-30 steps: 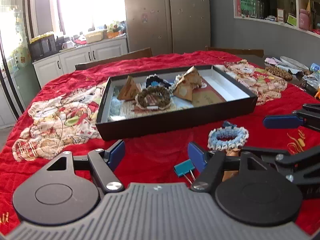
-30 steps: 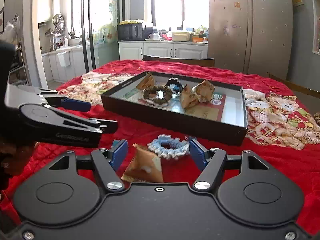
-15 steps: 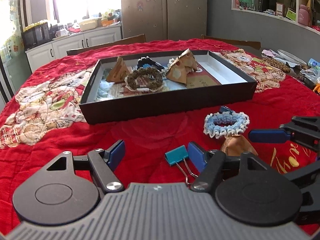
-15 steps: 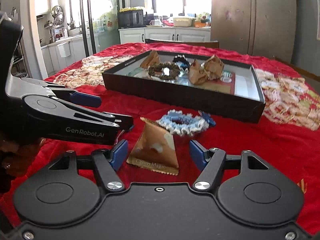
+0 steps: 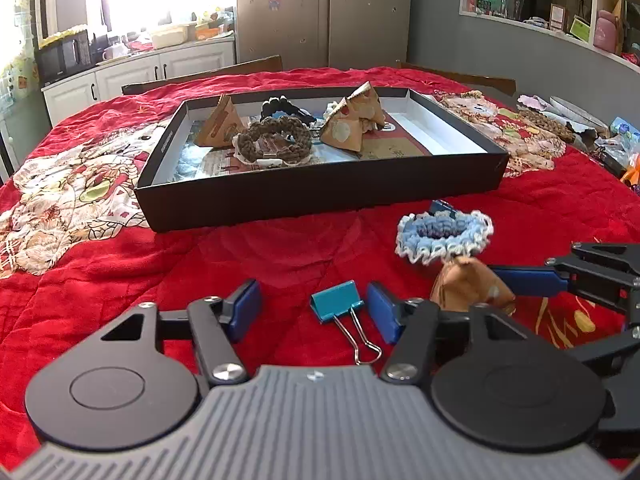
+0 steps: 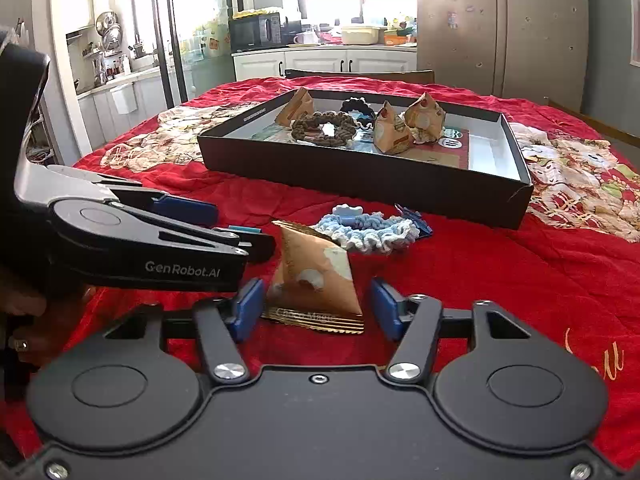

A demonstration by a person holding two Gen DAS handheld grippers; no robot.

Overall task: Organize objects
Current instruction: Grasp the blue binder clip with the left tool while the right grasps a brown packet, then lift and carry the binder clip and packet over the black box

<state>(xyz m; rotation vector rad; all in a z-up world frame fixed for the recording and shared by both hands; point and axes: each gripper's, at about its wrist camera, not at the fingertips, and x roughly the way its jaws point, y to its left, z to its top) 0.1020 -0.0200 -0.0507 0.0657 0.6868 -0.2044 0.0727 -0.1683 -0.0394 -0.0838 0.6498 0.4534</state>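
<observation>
On the red-covered desk before the black tray, the left gripper is closing around a teal binder clip without pinching it, while the right gripper closes around a brown pyramid packet, pads apart from it.

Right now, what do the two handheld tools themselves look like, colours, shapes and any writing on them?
Both are black, with two round discs at the base and thin linked arms ending in blue pads. The left tool has a grey ribbed body; seen from the right camera, its side reads "GenRobot.AI" in pale letters, with a silver-grey part behind. The right tool has a plain black body with small screws. A ring shows on the hand at the left edge.
</observation>
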